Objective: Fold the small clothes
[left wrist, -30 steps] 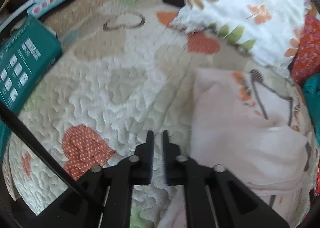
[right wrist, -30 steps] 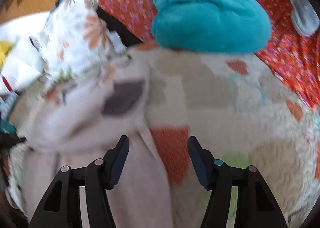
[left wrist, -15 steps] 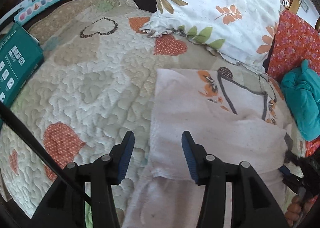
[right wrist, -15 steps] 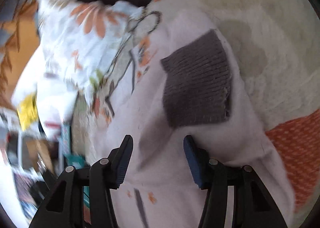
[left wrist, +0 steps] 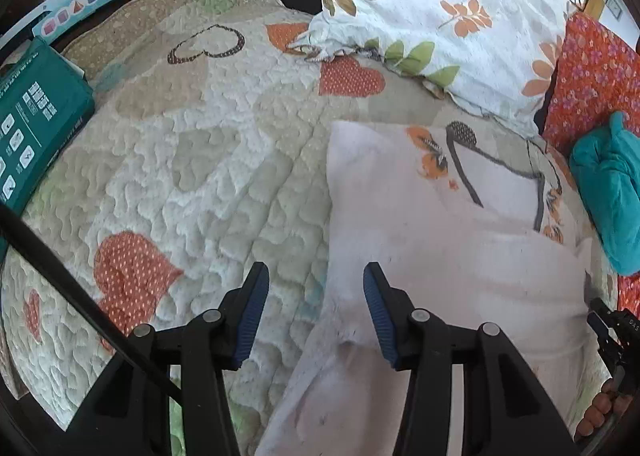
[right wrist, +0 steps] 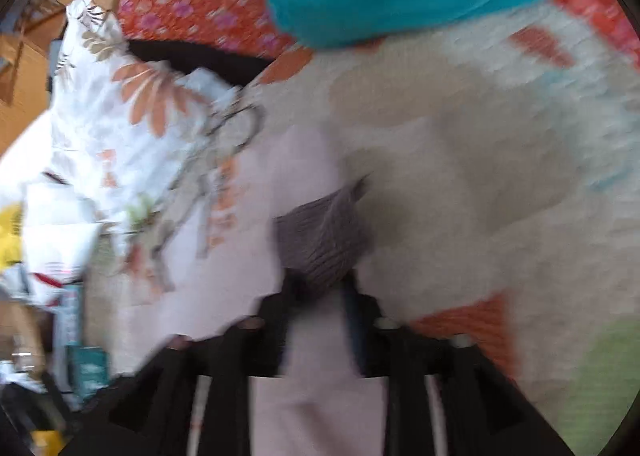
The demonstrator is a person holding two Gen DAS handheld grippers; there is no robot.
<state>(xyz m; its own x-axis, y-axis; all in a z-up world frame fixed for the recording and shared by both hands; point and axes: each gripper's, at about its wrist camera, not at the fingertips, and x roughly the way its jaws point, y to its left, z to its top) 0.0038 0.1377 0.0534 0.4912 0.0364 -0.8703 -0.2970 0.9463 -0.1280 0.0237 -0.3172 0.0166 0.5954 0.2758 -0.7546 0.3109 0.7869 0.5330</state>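
My left gripper (left wrist: 316, 296), shut a second ago, now stands released, straddling the left edge of the pale garment (left wrist: 432, 256) spread on the bed (left wrist: 200, 159) near its pillow (left wrist: 452, 7) end. My right gripper (right wrist: 320, 292), open before, has clenched on the garment's grey cuff (right wrist: 324, 240). I judge a fold is beginning.

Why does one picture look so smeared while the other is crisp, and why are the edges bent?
The right wrist view is motion-blurred: the right tool, the pale garment and its grey cuff all streak. The left wrist view is sharp and sunlit, the quilt stitching clear around the left tool. Both bulge from the fisheye lens, with dark corners.
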